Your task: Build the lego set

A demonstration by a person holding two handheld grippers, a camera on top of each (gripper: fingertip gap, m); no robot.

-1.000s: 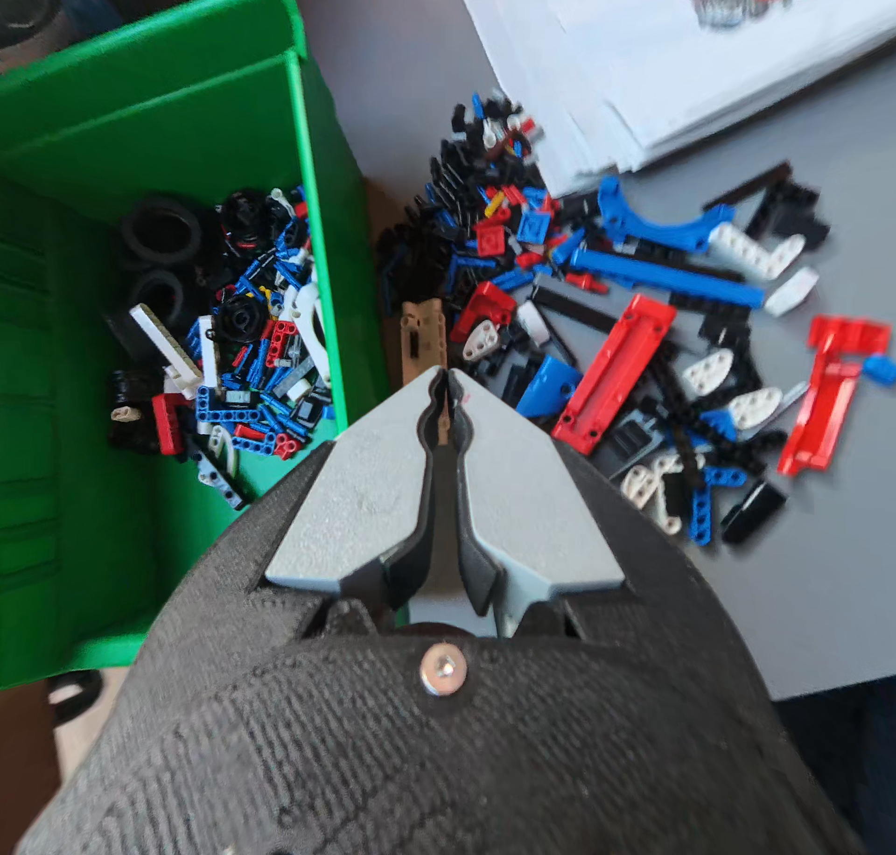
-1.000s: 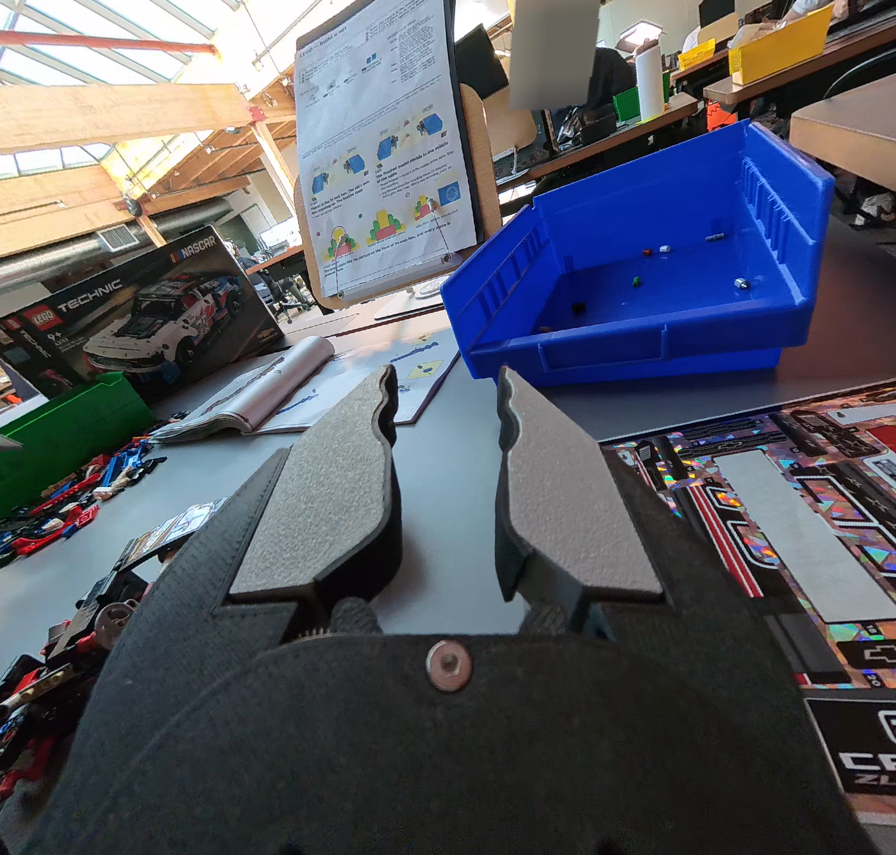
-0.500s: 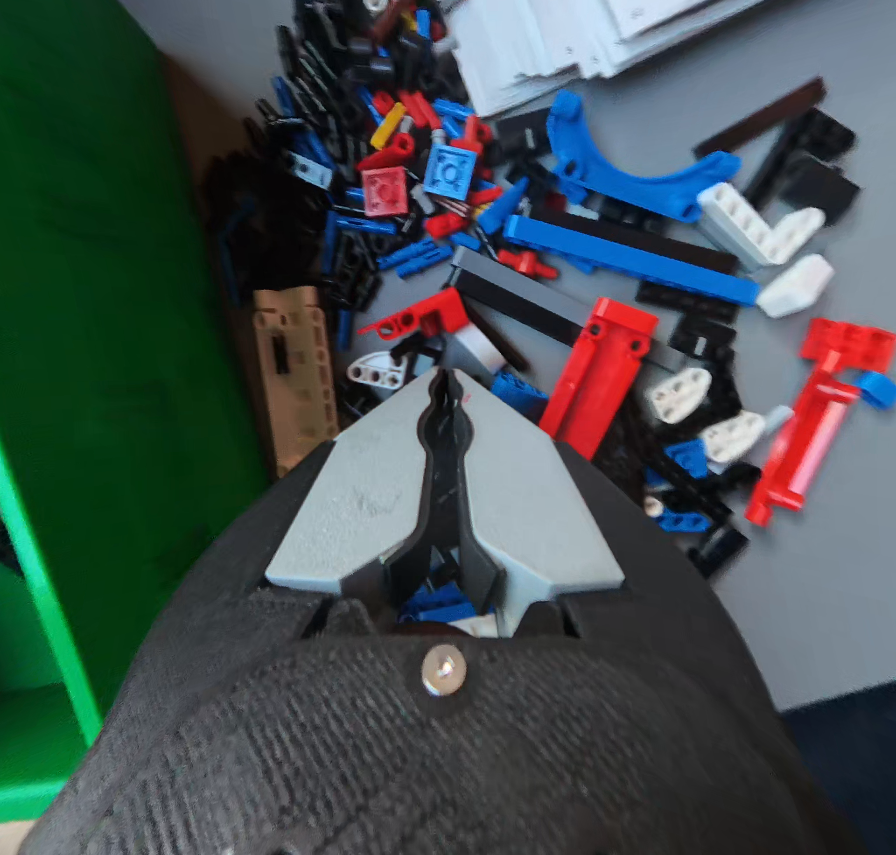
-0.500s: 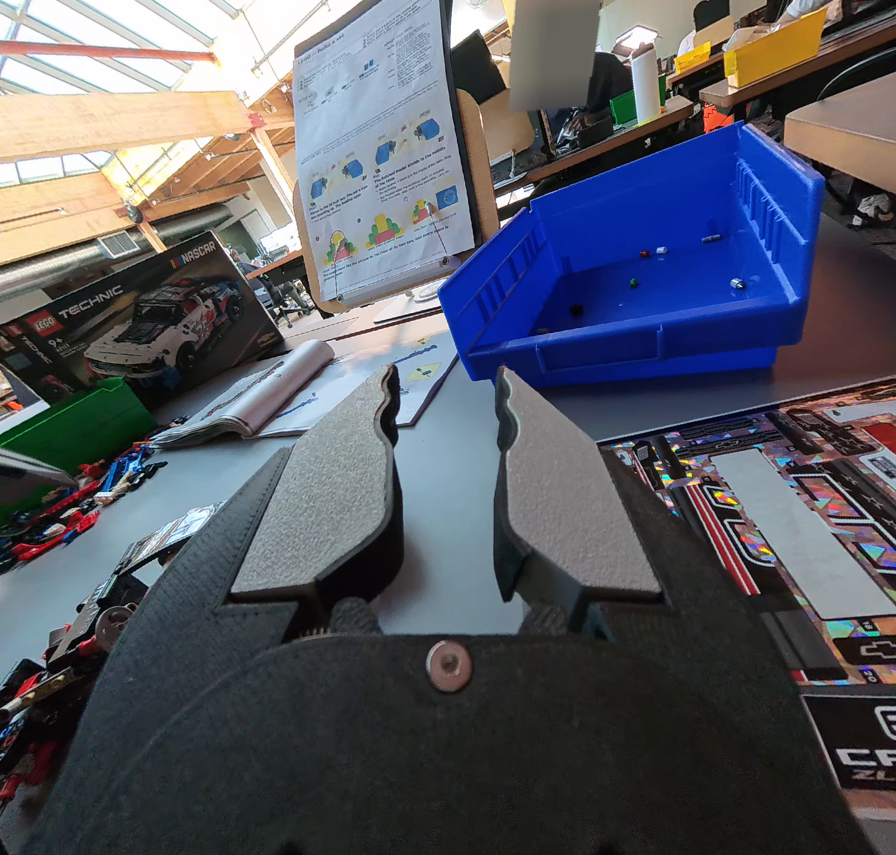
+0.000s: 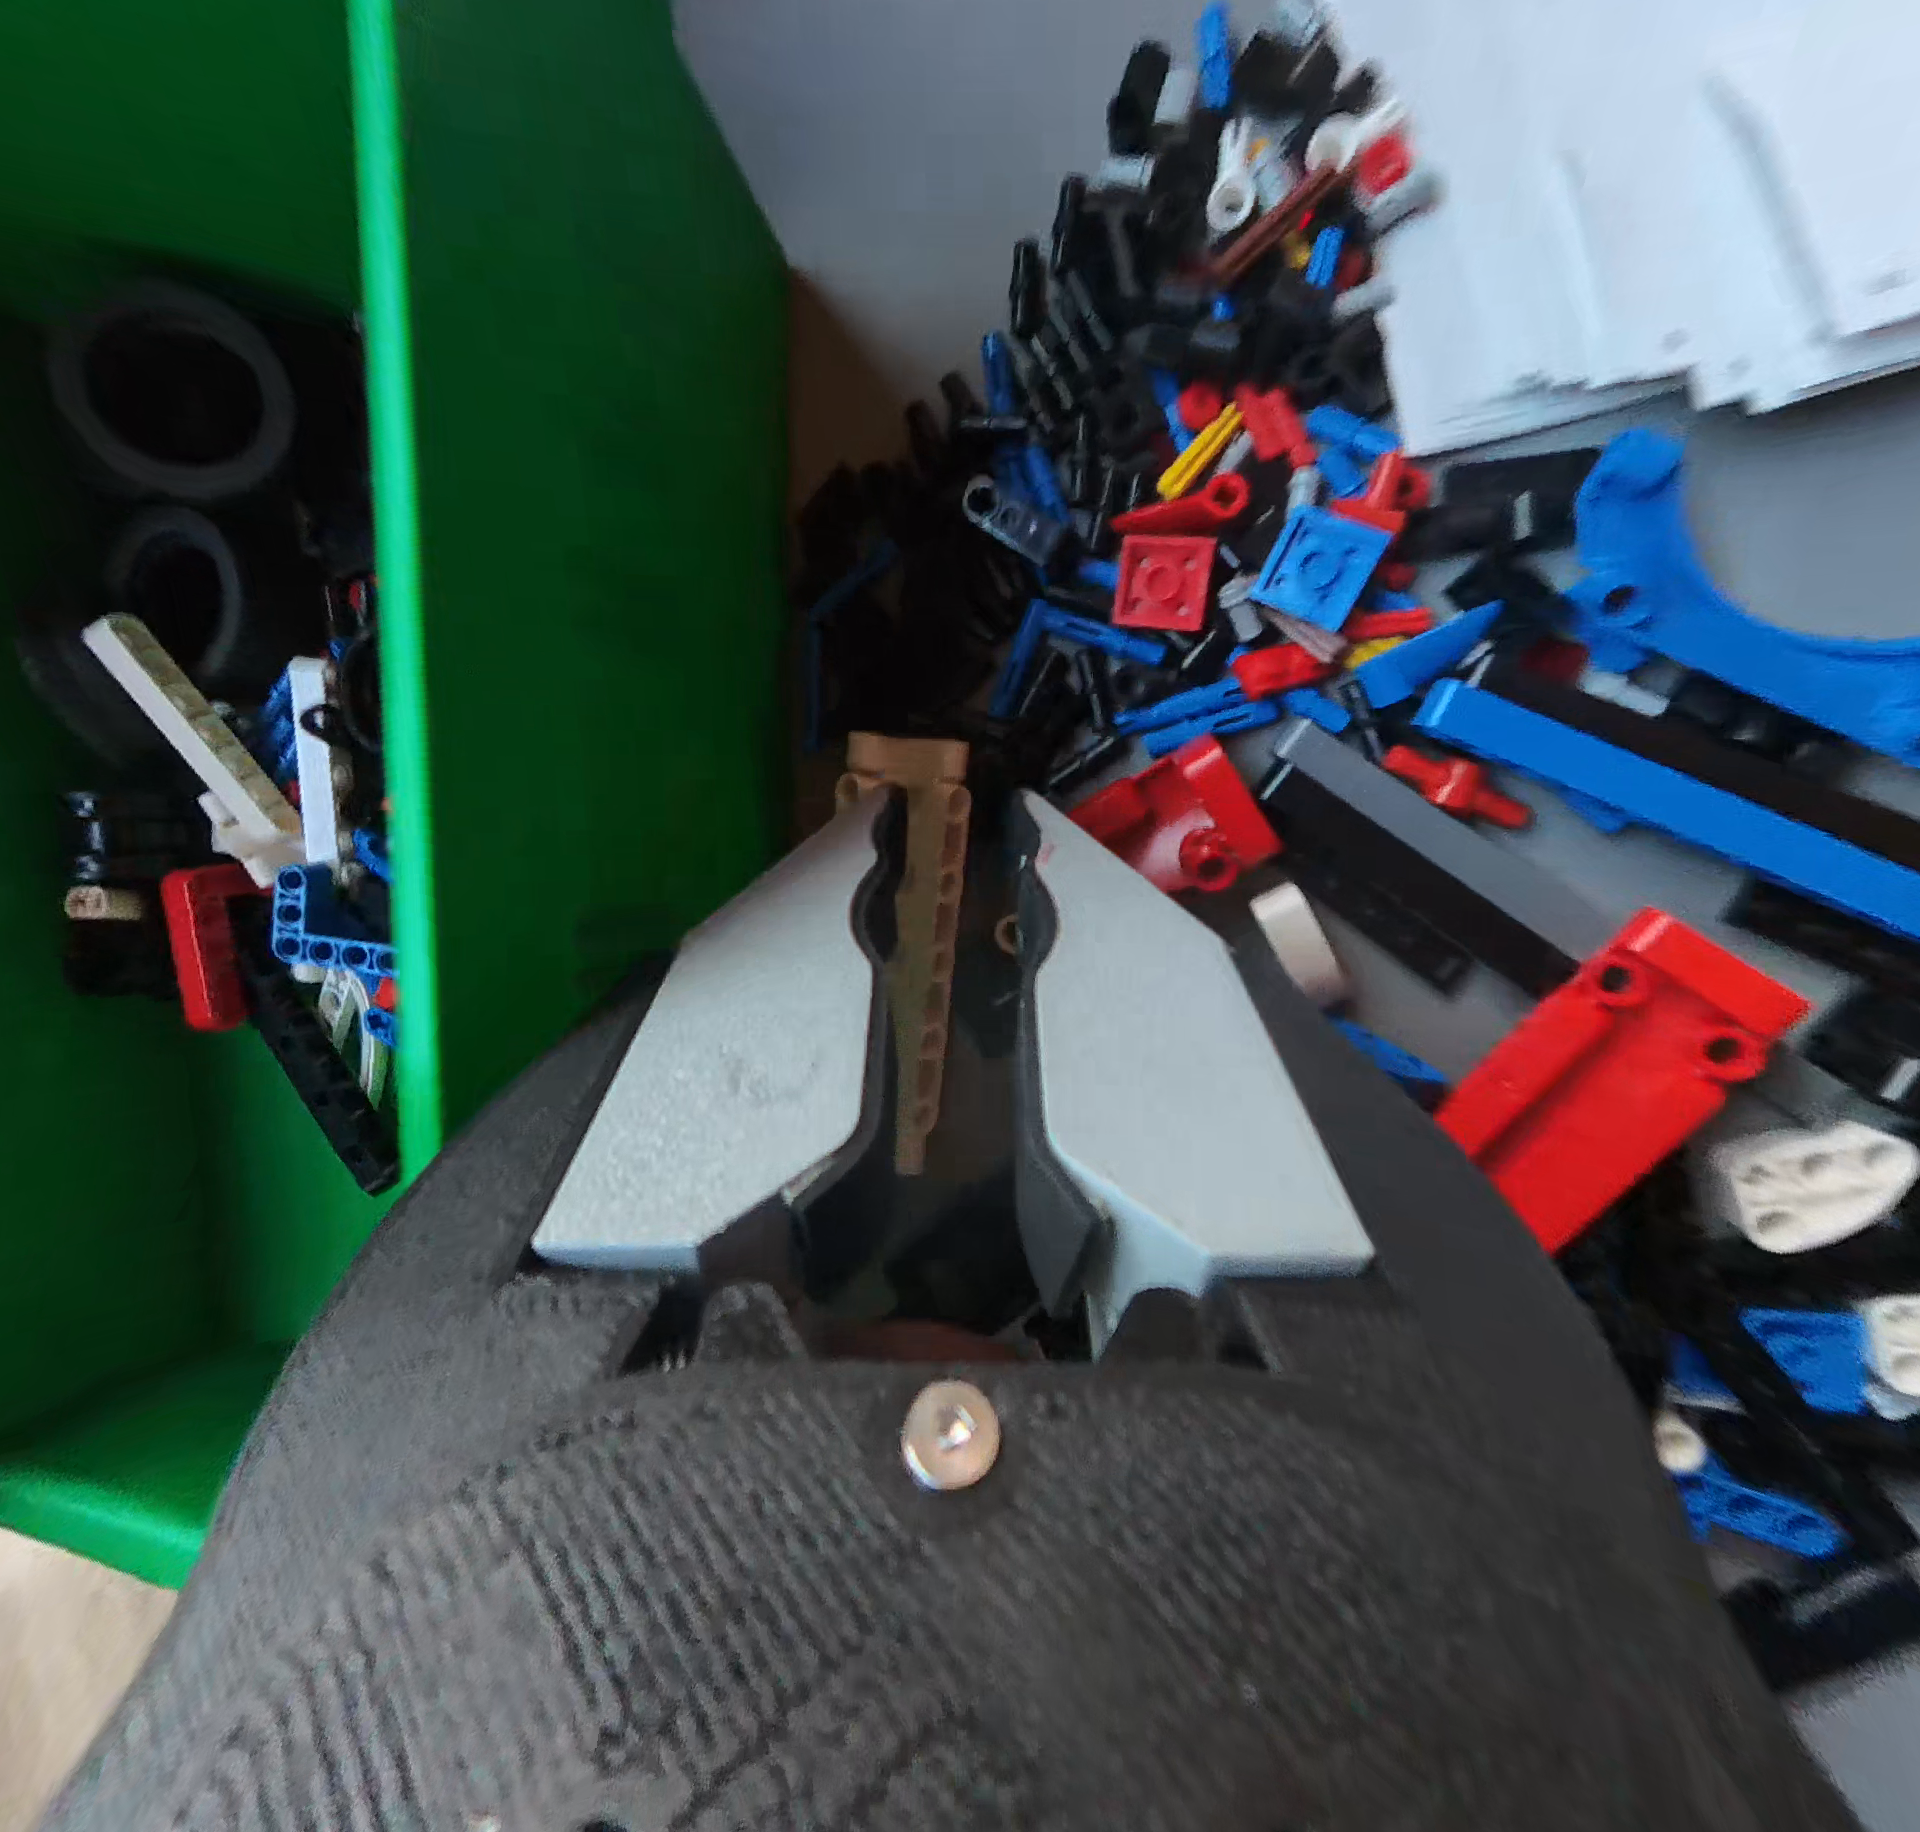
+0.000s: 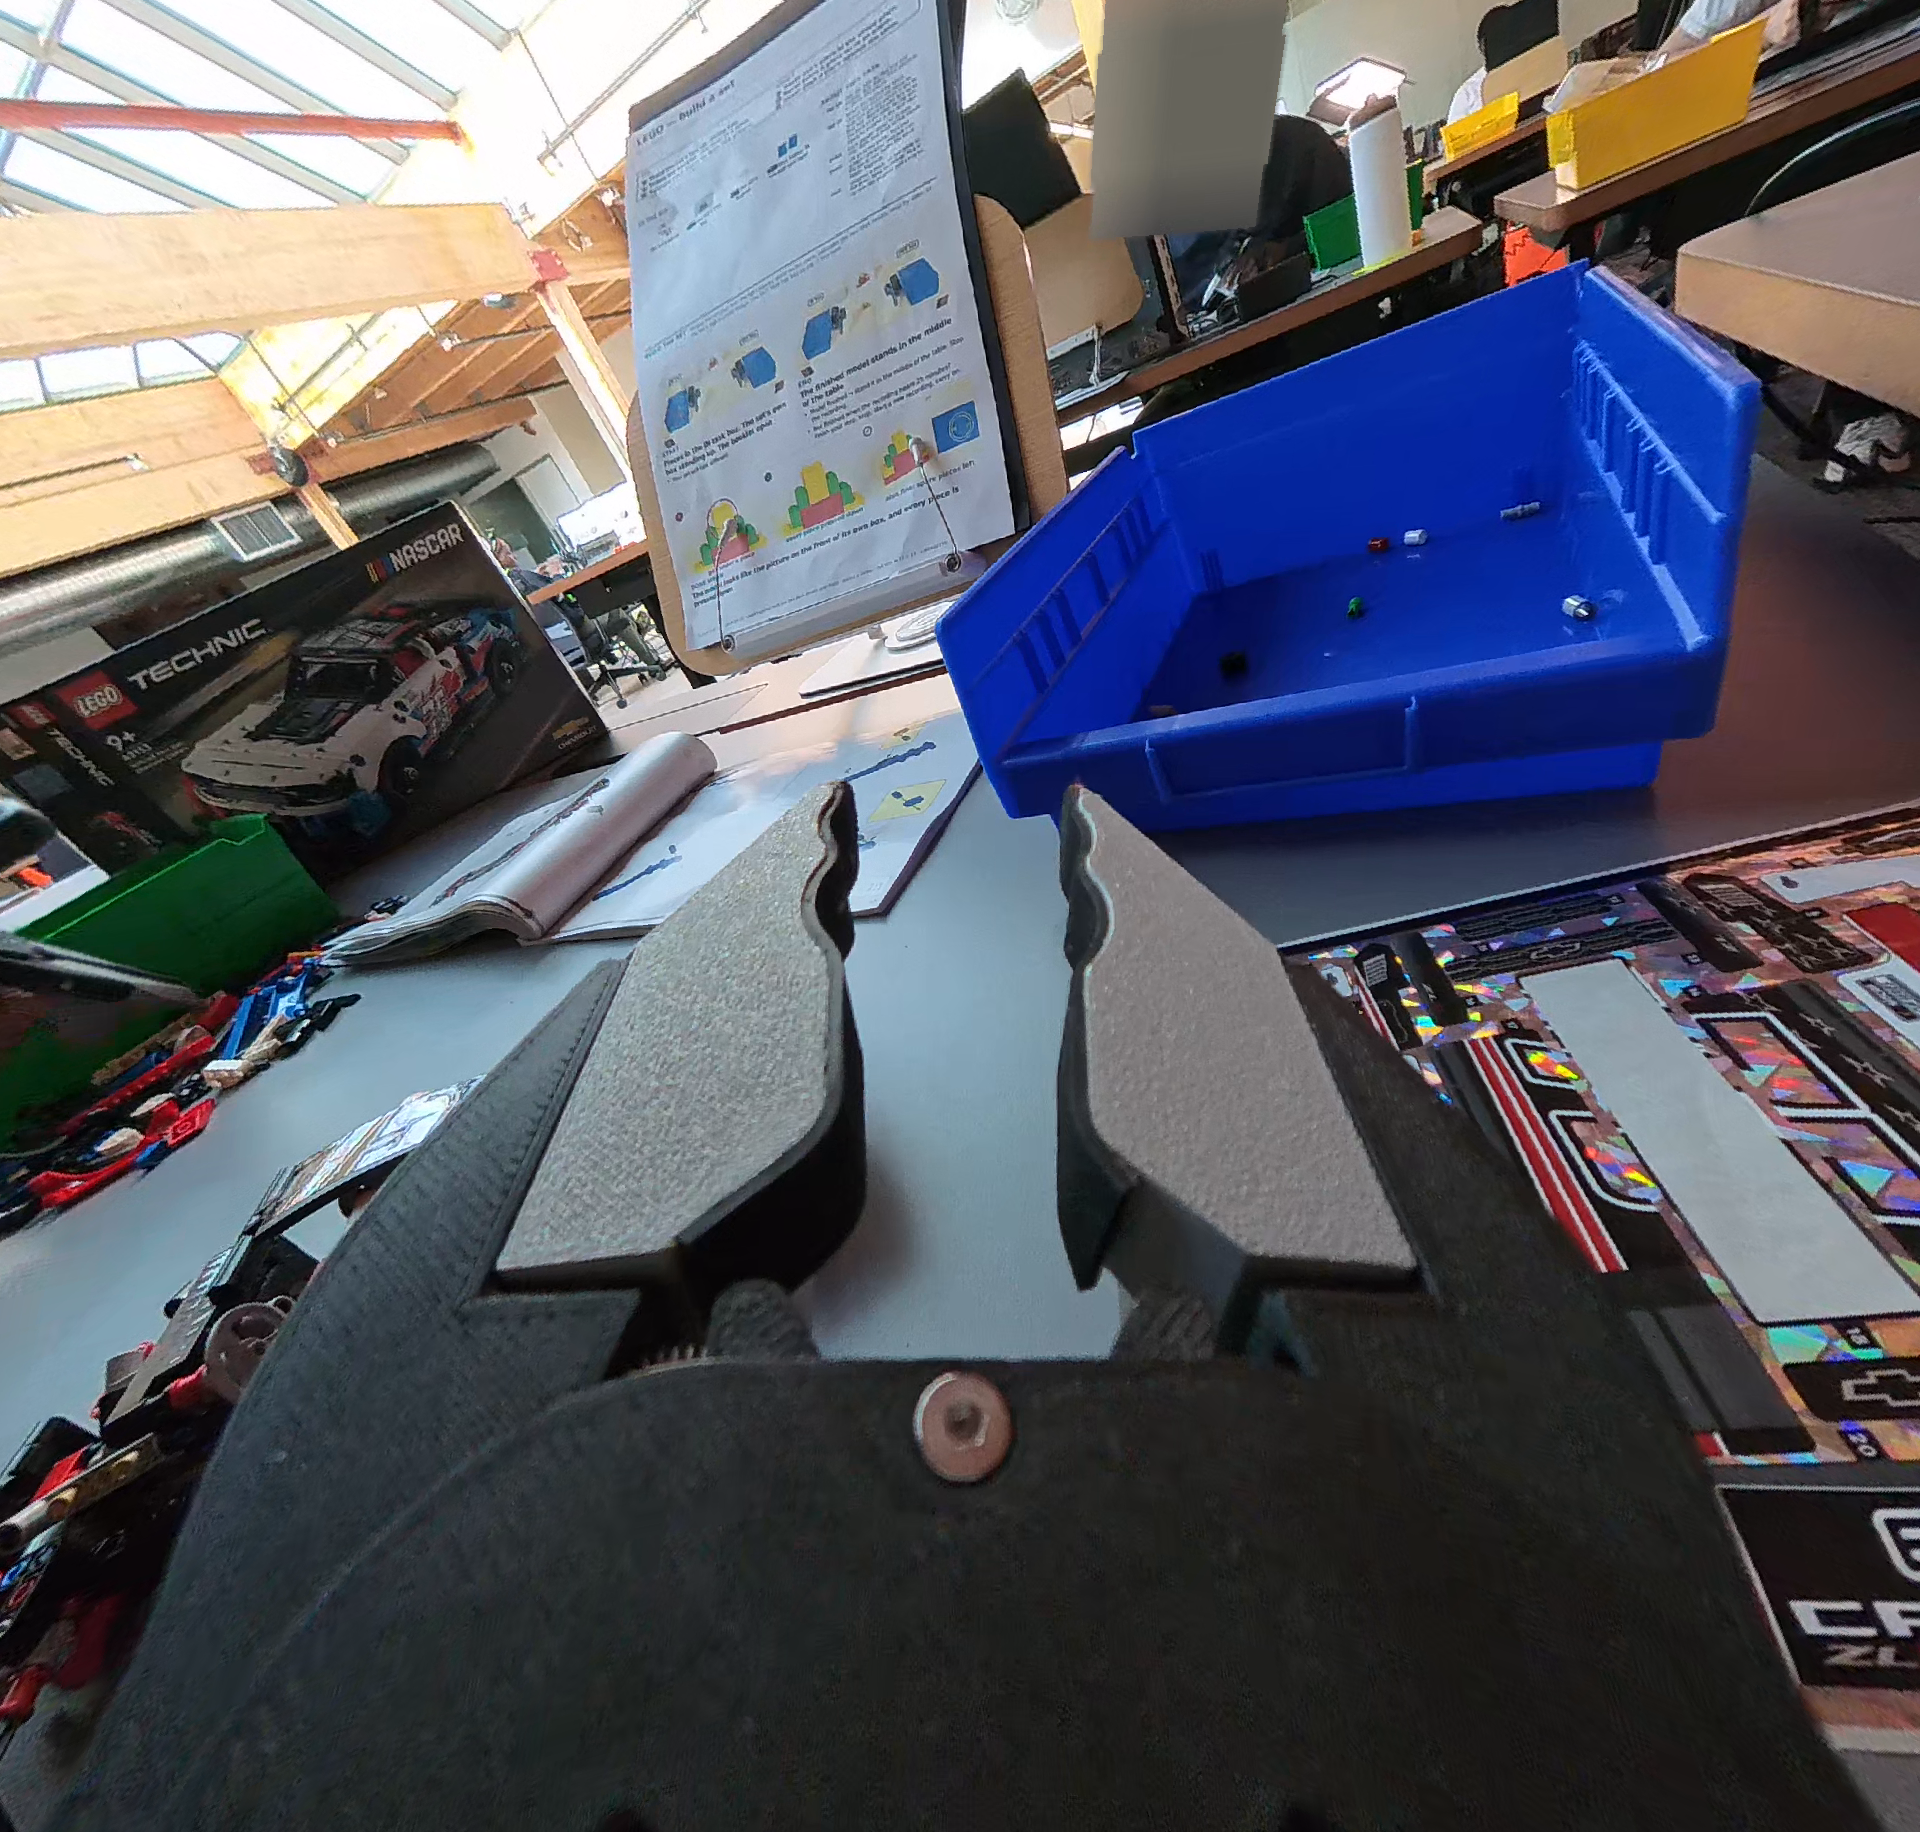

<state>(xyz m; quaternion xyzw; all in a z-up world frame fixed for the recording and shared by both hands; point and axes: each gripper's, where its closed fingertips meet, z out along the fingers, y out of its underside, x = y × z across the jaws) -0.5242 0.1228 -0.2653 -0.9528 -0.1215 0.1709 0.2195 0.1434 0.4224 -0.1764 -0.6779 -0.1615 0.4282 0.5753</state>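
Since the earlier frame, the left gripper (image 5: 945, 826) has been brought down beside the green bin (image 5: 582, 535), and its jaws, then closed, are now parted around a tan beam (image 5: 928, 941). Whether both pads press on the beam cannot be told. The right gripper (image 6: 958, 826) is held unchanged, open and bare, above the grey table (image 6: 935, 1055) before the blue bin (image 6: 1351, 743).

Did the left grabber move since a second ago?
Yes. The left gripper has dropped closer to the green bin's outer wall, and its jaws have parted around the tan piece, left pad alongside it.
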